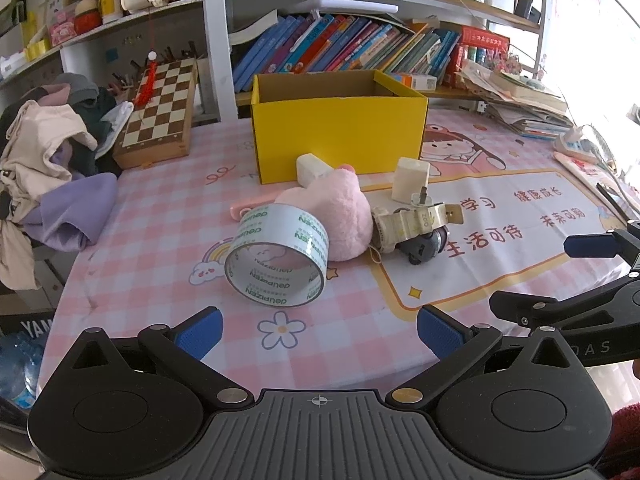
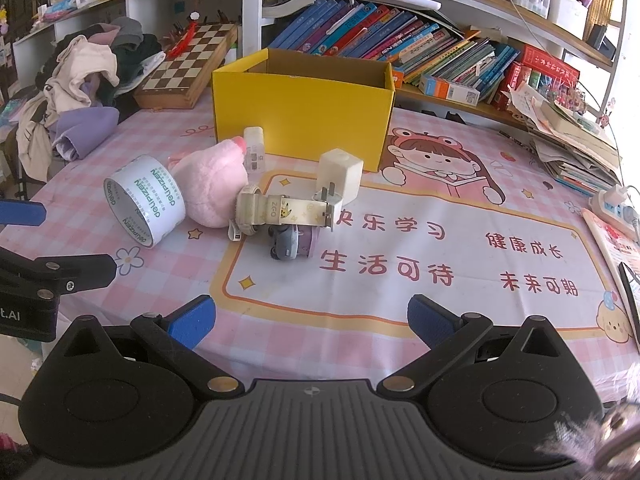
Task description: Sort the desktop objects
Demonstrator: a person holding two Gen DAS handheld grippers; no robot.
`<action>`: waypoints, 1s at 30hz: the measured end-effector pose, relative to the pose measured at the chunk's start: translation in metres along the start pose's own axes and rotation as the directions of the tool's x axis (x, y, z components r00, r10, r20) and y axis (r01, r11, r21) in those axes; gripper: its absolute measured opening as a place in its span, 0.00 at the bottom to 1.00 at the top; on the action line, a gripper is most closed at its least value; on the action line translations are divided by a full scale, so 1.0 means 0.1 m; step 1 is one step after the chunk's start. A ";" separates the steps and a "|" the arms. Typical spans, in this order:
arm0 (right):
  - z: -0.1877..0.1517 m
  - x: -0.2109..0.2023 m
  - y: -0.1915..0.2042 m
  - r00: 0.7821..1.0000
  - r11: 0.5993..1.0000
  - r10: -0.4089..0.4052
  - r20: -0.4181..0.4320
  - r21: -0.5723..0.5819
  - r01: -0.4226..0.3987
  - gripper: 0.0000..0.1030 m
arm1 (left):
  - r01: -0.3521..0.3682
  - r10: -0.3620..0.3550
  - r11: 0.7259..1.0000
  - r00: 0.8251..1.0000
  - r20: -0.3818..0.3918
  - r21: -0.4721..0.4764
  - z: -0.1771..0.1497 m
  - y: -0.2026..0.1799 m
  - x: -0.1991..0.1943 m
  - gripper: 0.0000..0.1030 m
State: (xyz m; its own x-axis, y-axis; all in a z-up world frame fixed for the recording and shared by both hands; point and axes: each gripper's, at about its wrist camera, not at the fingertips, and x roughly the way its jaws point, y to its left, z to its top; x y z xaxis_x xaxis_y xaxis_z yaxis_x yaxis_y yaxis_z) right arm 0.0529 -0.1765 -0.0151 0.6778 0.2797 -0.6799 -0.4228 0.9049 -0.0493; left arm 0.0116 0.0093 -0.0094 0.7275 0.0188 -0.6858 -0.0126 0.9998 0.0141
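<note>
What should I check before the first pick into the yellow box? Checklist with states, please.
1. Left gripper open, nothing between its fingers: ok.
2. Right gripper open, nothing held: ok.
3. Yellow box open on top, upright: ok. Whether it already holds anything: cannot tell, the floor is hidden.
4. Tape roll free to grasp: ok, lies on its side nearest the left gripper, though the pink plush sits right behind it.
5. Watch, white charger and toy car separated: not ok, they are bunched together, the strap lying over the car.
6. Grippers apart from each other: ok.
</note>
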 end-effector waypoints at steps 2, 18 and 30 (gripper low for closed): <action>0.00 0.00 0.00 1.000 1.000 0.000 0.000 -0.001 0.000 1.00 | 0.001 -0.001 1.000 1.000 -0.001 0.001 0.00 0.00 0.00 1.00; 0.01 0.01 0.02 1.000 1.000 0.004 -0.004 -0.012 -0.004 1.00 | 0.003 -0.003 1.000 1.000 -0.006 0.010 0.00 -0.02 0.02 1.00; 0.01 -0.01 0.04 1.000 1.000 0.011 0.003 -0.017 -0.011 1.00 | 0.008 -0.008 1.000 1.000 -0.009 0.009 0.01 -0.01 0.03 1.00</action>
State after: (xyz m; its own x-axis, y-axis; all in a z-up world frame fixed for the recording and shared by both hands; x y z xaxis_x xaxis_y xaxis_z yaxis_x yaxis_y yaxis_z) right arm 0.0513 -0.1727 -0.0144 0.6749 0.2903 -0.6784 -0.4400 0.8964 -0.0542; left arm 0.0141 0.0082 -0.0109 0.7216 0.0109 -0.6922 -0.0005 0.9999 0.0151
